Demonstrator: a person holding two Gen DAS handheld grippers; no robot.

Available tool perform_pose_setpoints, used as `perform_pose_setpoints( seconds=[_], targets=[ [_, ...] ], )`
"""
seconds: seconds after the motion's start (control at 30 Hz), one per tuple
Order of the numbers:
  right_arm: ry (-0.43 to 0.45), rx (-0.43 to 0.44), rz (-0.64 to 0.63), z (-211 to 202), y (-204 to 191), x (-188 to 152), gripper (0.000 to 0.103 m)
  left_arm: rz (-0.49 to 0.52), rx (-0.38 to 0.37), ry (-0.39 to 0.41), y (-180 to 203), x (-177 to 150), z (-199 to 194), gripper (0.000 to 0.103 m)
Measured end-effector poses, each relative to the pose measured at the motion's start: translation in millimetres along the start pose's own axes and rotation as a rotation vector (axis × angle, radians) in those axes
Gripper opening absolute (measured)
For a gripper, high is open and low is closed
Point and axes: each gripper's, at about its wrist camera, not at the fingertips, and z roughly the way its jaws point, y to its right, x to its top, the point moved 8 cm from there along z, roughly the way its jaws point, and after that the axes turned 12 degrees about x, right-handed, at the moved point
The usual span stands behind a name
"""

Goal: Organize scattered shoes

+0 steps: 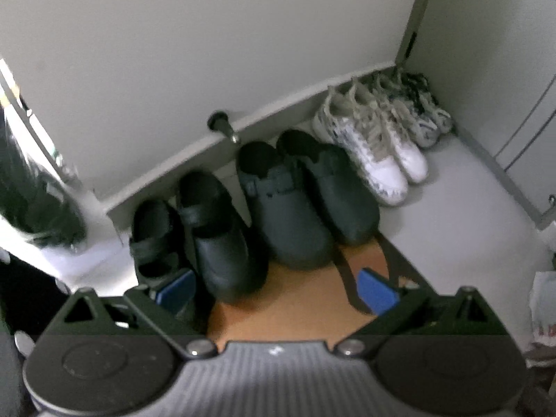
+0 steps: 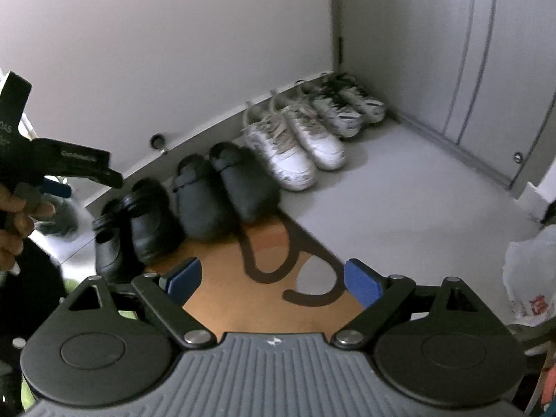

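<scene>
Black strapped shoe [image 1: 153, 239] half behind gripper [image 1: 274, 290]

Four pairs stand in one row along the wall: black strap shoes [image 1: 208, 236], dark clogs [image 1: 305, 191], white sneakers [image 1: 375, 153], patterned sneakers [image 1: 420, 111].

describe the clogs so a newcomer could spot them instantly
Follow the row of shoes along the wall's baseboard from the corner. Past the two sneaker pairs sit the dark clogs, toes on the orange mat. Unlike the glossy strapped black shoes beside them, they're matte and bulkier.
</scene>
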Motion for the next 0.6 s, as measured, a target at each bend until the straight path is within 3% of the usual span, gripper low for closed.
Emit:
perform_pose_setpoints(
  seconds=[0.17, 0.27, 0.43, 0.6],
  targets=[
    [-0.021, 0.020, -0.017, 5.1, -10.7, -4.6, 0.093, 0.008, 0.032, -0.039, 2.5, -7.2, -14.6, 0.098],
    [-0.006, 0.040, 0.035, 1.8, -9.7, -3.3, 0.093, 0.071, -0.007, 0.018, 12.4, -7.3, -46.8, 0.100],
    [0.035, 0.046, 0.097, -5.8, -7.9, -6.1, 0.093, -0.008, -0.032, 0.040, -1.7, -10.2, -75.2, 0.100],
    [0.059, 0.018, 0.122, -20.4, -11.6, -6.2, 0.093, -0.037, -0.120, 0.066, -4.0, -21.9, -125.6, 0.100]
  ],
)
